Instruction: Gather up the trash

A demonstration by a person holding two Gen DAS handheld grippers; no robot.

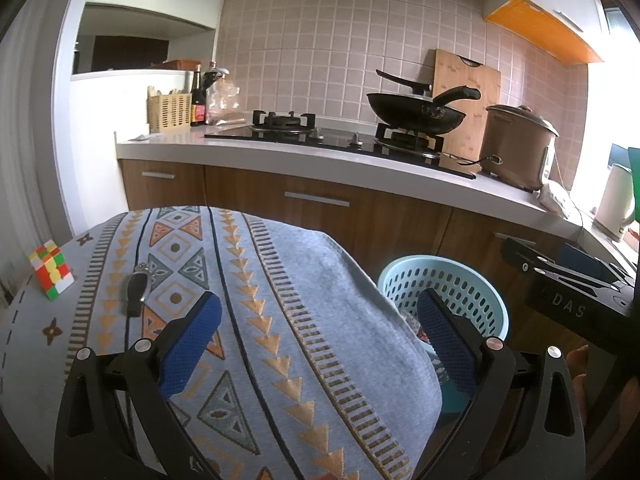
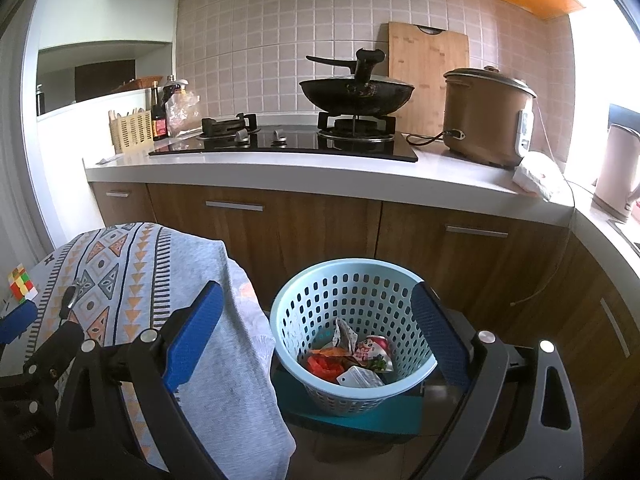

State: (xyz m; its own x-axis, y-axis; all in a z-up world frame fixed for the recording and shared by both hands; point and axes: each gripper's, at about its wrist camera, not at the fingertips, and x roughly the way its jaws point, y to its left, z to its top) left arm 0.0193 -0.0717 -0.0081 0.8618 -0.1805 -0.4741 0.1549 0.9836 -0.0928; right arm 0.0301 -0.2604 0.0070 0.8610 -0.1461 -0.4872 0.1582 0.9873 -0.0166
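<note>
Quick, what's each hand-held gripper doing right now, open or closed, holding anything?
Left hand-held gripper: open, holding nothing, over the patterned cloth.
Right hand-held gripper: open, holding nothing, above the blue basket.

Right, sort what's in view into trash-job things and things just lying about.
For the job:
basket, pale blue, beside the table
wrappers already inside it
left gripper and right gripper, jaws open, empty

Just lying about:
puzzle cube and keys on the patterned cloth
wok, rice cooker, cutting board
</note>
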